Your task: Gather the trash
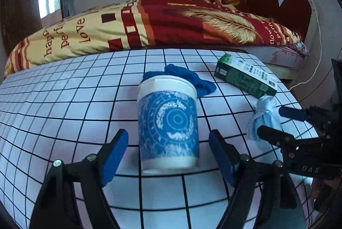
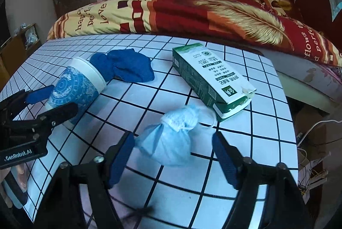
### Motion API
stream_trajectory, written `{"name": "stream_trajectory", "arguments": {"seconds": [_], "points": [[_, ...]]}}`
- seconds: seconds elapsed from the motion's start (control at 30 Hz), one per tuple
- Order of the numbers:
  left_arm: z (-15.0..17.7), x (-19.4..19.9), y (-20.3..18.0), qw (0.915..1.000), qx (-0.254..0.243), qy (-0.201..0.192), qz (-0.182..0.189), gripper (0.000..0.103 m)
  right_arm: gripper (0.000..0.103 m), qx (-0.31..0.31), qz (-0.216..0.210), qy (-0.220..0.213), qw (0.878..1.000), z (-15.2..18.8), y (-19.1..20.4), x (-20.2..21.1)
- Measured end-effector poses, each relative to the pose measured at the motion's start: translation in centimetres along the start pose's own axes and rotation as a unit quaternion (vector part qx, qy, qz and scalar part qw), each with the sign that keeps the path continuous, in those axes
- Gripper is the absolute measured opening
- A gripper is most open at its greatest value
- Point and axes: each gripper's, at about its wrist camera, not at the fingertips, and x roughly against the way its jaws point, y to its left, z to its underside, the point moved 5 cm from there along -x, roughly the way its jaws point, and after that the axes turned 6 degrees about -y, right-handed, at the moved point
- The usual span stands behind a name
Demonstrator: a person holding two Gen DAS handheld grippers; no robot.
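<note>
On the grid-patterned table [image 1: 64,100], the left gripper [image 1: 168,154] stands released with the upright blue-patterned paper cup [image 1: 168,128] between its untouching pads, the blue cloth [image 1: 192,79] beyond, while the right gripper [image 2: 173,156] straddles the knotted light-blue mask bundle [image 2: 171,139], likewise released, the green carton [image 2: 209,79] beyond.

The quilt [image 1: 132,21] on the bed behind the carton [image 2: 210,79] bears the words "love", "happ" and "perf" on its yellow end, and "flows" and "perfe" on its red end. The carton's white face carries lines of print, too small to read. Left of the carton, the left gripper [image 2: 53,98] body reads "GenRobot.AI". The right gripper [image 1: 275,122] shows "DAS".
</note>
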Motion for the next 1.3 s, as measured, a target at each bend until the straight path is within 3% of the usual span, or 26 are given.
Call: {"name": "stream_trajectory", "arguments": {"seconds": [0.2, 0.27, 0.63, 1.3], "points": [[0.2, -1.5, 0.1, 0.9995, 0.012, 0.026, 0.014, 0.062, 0.047, -0.014, -0.016, 0.004, 1.000, 0.2, -0.4, -0.4], [0.1, -1.2, 0.1, 0.9995, 0.014, 0.022, 0.018, 0.057, 0.027, -0.013, -0.026, 0.005, 1.000, 0.2, -0.2, -0.4], [1.3, 3.0, -1.4, 0.9995, -0.019, -0.013, 0.023, 0.056, 0.022, -0.005, -0.037, -0.031, 0.999, 0.9, 0.3, 3.9], [6.0, 13.0, -4.5, 0.9974, -0.025, -0.039, 0.055, 0.056, 0.022, 0.006, -0.037, -0.094, 0.995, 6.0, 3.1, 18.1]]}}
